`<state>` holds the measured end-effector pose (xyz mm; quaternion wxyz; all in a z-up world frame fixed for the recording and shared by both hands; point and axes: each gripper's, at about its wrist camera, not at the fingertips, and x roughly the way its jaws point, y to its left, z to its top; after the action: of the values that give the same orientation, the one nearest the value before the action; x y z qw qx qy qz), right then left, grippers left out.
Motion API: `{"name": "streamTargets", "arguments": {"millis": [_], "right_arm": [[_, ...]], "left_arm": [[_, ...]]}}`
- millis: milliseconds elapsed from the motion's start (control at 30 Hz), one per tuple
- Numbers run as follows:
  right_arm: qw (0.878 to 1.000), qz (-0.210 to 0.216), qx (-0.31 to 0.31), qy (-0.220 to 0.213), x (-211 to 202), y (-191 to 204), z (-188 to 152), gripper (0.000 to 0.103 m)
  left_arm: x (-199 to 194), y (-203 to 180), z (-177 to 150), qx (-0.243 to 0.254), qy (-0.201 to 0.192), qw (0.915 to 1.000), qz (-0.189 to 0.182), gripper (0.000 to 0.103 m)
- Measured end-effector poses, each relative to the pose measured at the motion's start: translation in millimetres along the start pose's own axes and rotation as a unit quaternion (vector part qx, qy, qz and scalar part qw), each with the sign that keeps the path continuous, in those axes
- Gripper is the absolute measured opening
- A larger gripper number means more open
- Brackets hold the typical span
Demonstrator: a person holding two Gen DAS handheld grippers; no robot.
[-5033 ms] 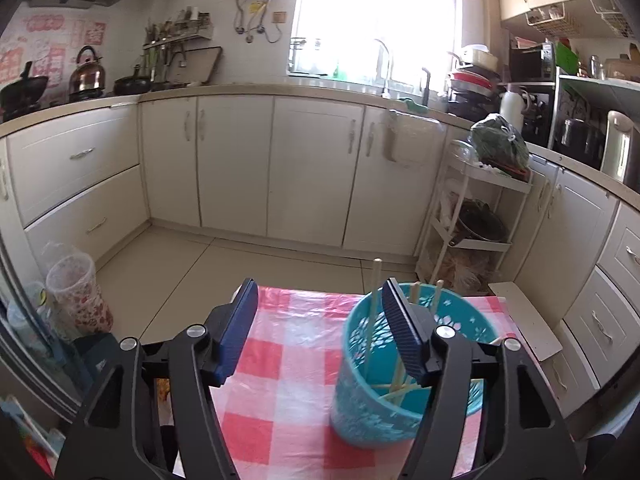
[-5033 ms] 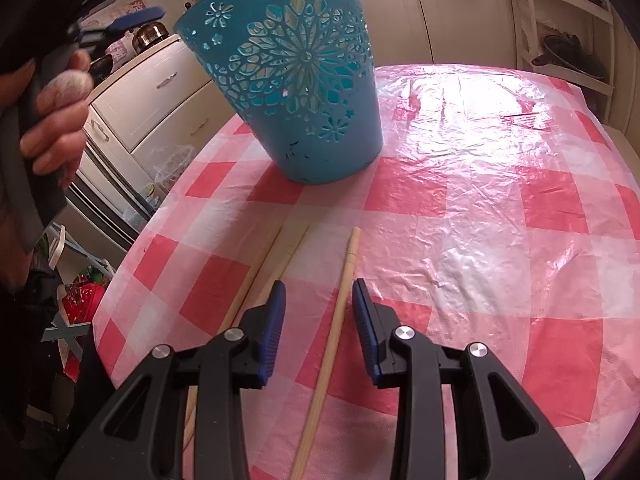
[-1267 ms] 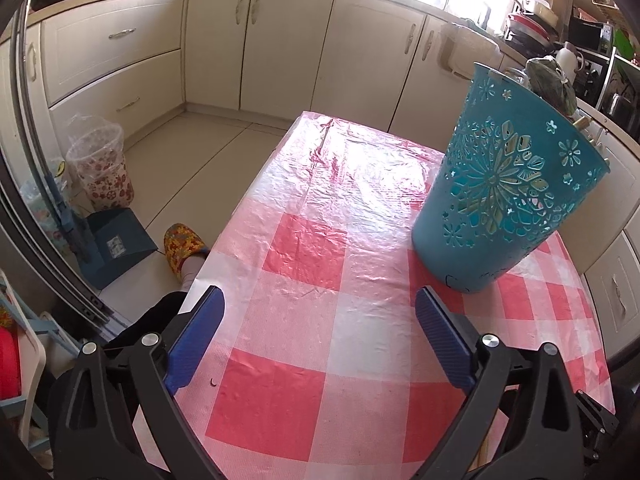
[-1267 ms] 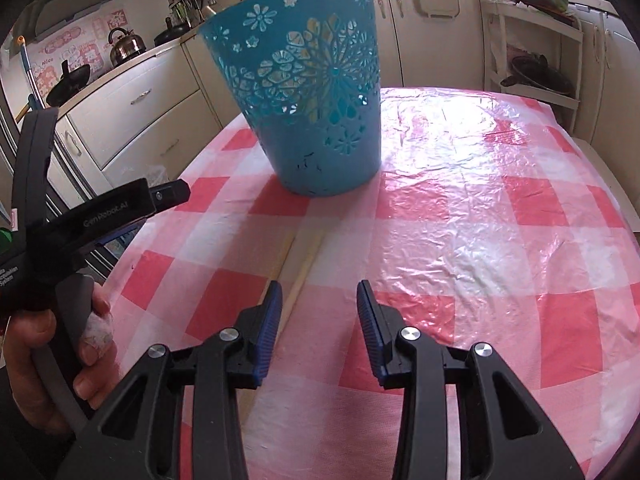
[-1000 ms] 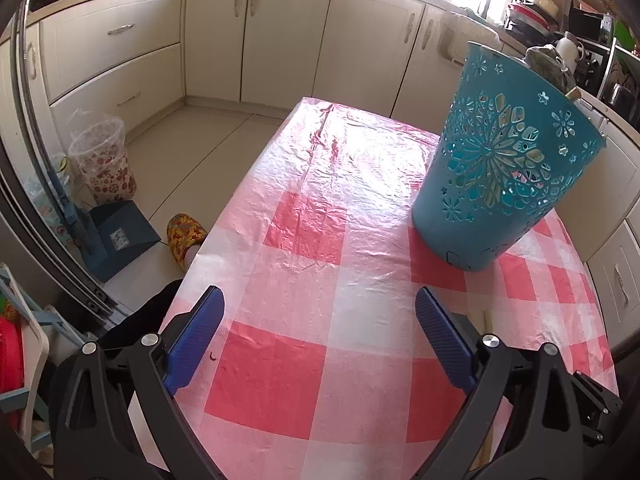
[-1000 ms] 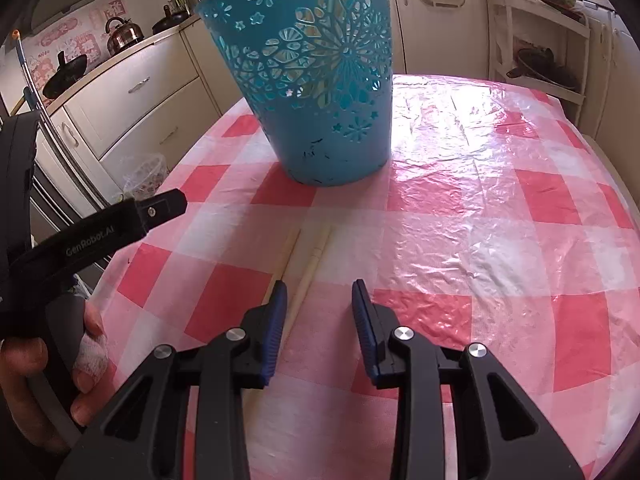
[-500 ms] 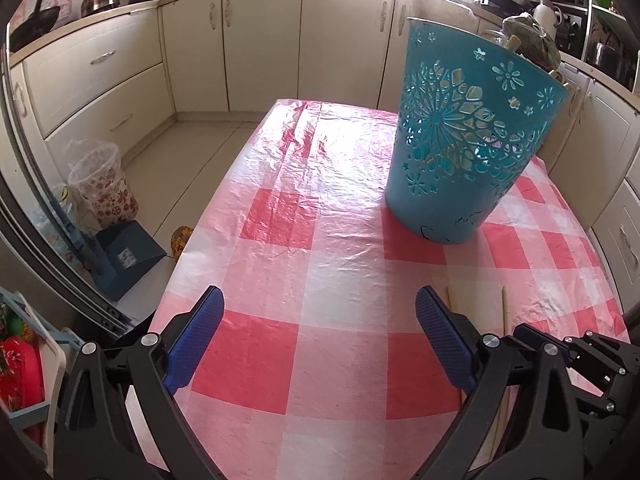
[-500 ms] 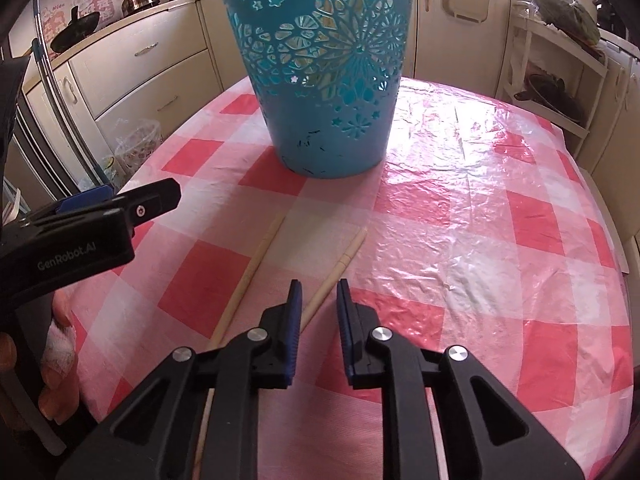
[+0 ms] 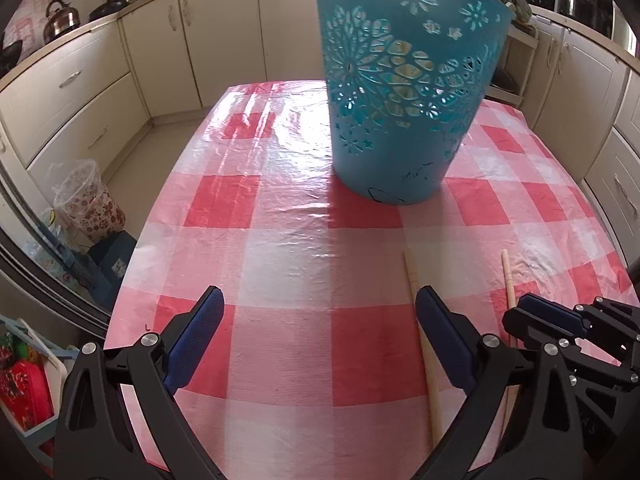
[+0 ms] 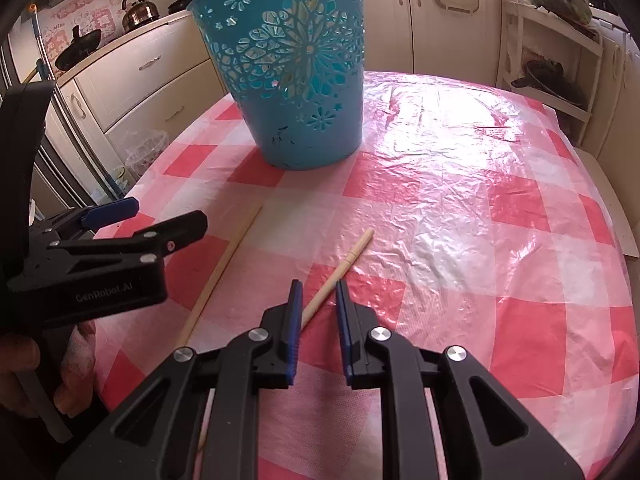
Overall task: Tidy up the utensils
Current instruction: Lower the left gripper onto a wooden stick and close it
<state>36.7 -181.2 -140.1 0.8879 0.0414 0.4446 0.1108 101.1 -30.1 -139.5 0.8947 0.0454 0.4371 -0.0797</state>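
The right gripper (image 10: 316, 294) has squeezed its fingers nearly together around a chopstick (image 10: 340, 270) lying on the tabletop (image 10: 460, 240) near the blue basket (image 10: 288, 80); whether they pinch it, I cannot tell. The left gripper (image 9: 320, 324) has its fingers spread wide, holding nothing. The lift into the basket probably comes next.

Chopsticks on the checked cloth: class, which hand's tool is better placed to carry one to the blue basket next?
Right. The right tool already straddles the nearer chopstick, jaws narrowed around it. The left tool stands wide open over bare cloth, the other chopstick beside its right finger. The basket stands just ahead.
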Motion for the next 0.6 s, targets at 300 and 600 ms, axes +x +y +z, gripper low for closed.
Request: {"name": "streamTargets", "arguments": {"millis": [300,600], "right_arm": [[1.000,0.010,0.022,-0.002,-4.5,-14.2,-0.5,0.017],[0.999,-0.018,0.035,0.005,1.6,-24.0,16.1,0.020]], "left_arm": [[17.6,-32.2,4.6,0.044,0.023,0.9986,0.017,0.089],[21.4,-38.4,10.9,0.038,0.020,0.9987,-0.029,0.021]]}}
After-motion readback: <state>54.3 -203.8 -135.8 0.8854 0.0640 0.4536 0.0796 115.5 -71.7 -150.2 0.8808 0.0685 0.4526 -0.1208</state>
